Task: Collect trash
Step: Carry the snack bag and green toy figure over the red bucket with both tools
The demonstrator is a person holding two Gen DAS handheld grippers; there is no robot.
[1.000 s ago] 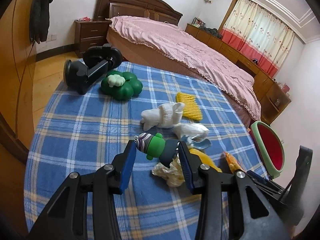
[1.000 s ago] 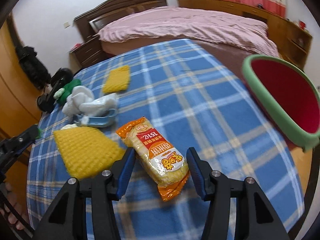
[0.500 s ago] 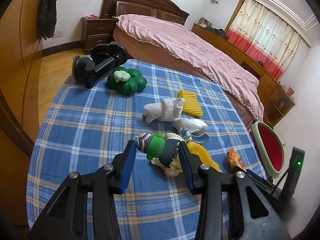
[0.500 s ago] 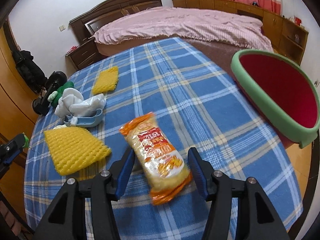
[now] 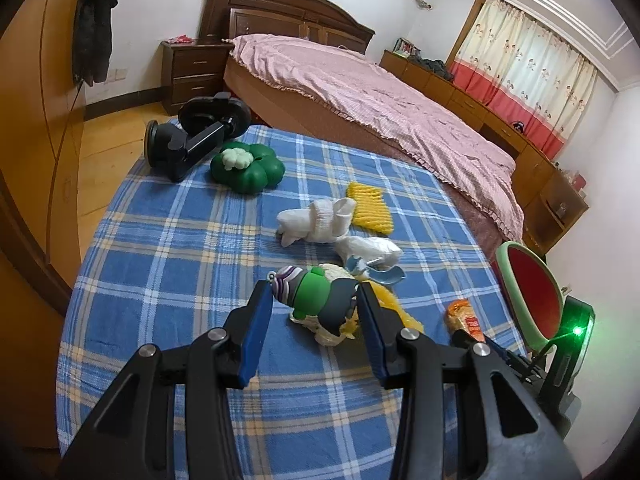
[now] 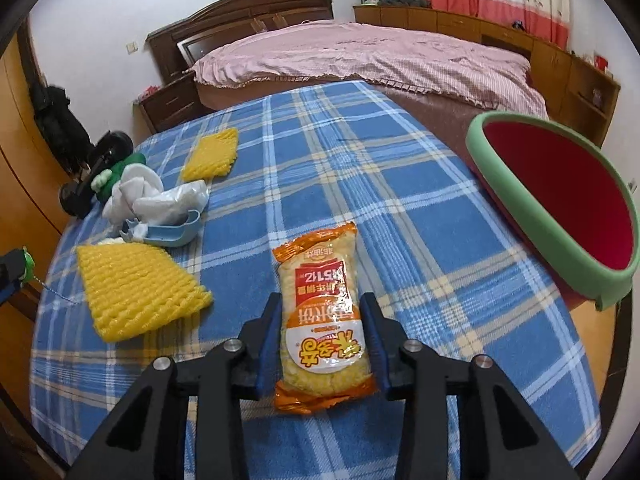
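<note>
Right gripper: your right gripper is clamped on the snack packet, one blue pad against each long side; the packet's far end points away from you.
Snack packet: it sits low over the blue plaid counter; whether it touches the cloth, you cannot tell. From the left wrist view it shows as an orange tip just right of your left gripper.
Left gripper: your left gripper has its pads apart, with the green and grey toy figure between them; whether the right pad touches it is unclear.
Crumpled wrapper: a pale scrap lies under the toy figure.
Yellow foam net: a large piece lies left of the snack packet, well apart from it.
Blue scoop: it lies just beyond the large foam net, touching a white plastic bag.
Bin: the green-rimmed red bin stands right of the snack packet, beside the counter's edge.
Second foam net: a smaller yellow piece lies far beyond the snack packet, to its left.
Bed: a pink-covered bed lies beyond the counter.
</note>
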